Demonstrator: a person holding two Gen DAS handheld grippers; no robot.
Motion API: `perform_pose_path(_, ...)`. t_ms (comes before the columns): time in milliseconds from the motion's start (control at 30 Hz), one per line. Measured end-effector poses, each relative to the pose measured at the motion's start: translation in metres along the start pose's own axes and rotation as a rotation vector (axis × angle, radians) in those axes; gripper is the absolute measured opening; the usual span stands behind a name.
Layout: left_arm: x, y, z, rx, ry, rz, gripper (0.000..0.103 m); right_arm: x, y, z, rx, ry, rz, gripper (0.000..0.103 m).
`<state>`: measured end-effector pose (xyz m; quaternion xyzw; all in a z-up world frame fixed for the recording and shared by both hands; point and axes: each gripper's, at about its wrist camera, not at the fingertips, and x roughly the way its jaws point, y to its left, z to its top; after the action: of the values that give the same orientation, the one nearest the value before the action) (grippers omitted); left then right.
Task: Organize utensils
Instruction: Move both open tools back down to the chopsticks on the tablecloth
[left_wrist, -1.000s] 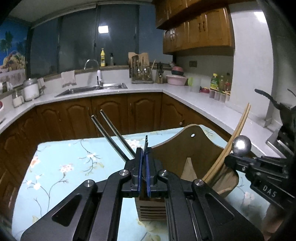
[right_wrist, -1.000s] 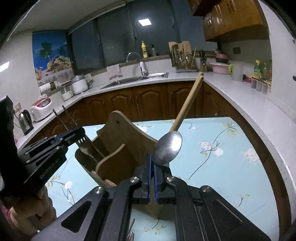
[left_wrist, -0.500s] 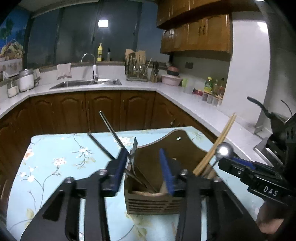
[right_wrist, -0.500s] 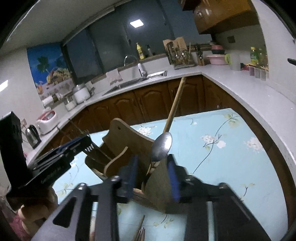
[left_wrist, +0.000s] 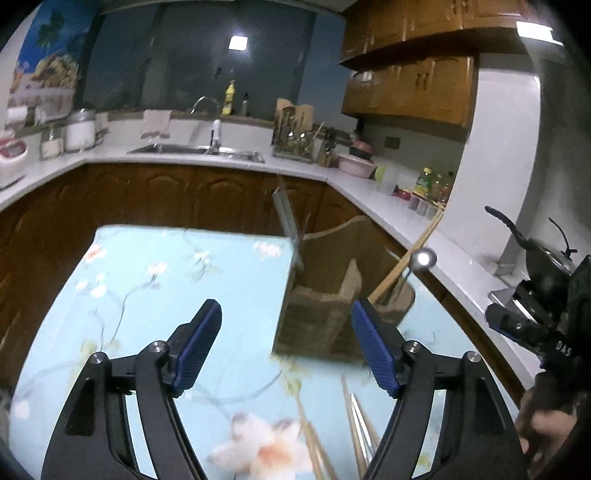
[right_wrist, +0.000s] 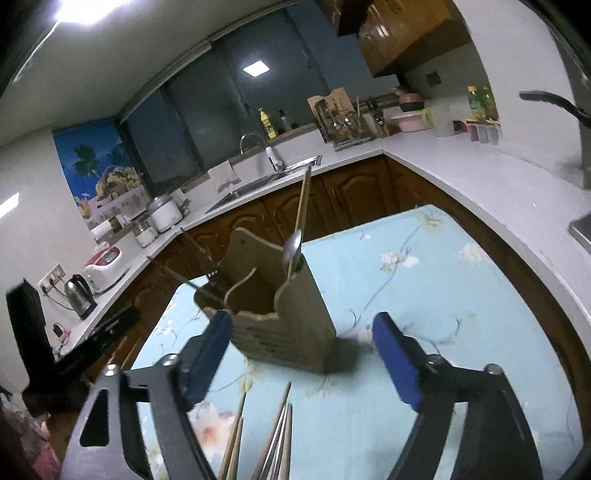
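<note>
Loose chopsticks (right_wrist: 236, 439) run off the bottom edge (blurred); holder (left_wrist: 325, 317) contents' lower ends are hidden

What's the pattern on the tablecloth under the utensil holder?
Light blue tablecloth with a pale floral branch print; clearest in the right wrist view.

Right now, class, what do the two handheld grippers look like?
Both the left gripper and the right gripper have black skeletal metal fingers with cut-out openings, silver round bolts and flat blue ribbed pads. The right gripper's body carries white lettering.
</note>
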<state>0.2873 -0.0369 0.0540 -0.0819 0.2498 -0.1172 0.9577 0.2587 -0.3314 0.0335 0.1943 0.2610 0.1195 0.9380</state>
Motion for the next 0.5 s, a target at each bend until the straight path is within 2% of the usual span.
perform_pose_path(167,-0.025,0.020,-0.033,-0.064,0.042,0.032,0.079,-0.021,-0.001,-0.024,0.023,0.017,-0.002,0.096)
perform_pose_path(400,-0.035,0.031,-0.076,-0.094,0.143,0.077,0.080,-0.037,-0.001,-0.062,0.025,0.052,-0.014,0.096)
perform_pose_path(500,-0.034,0.028,-0.088,-0.089,0.173,0.069,0.080,-0.039,-0.002,-0.080,0.030,0.086,-0.027,0.096)
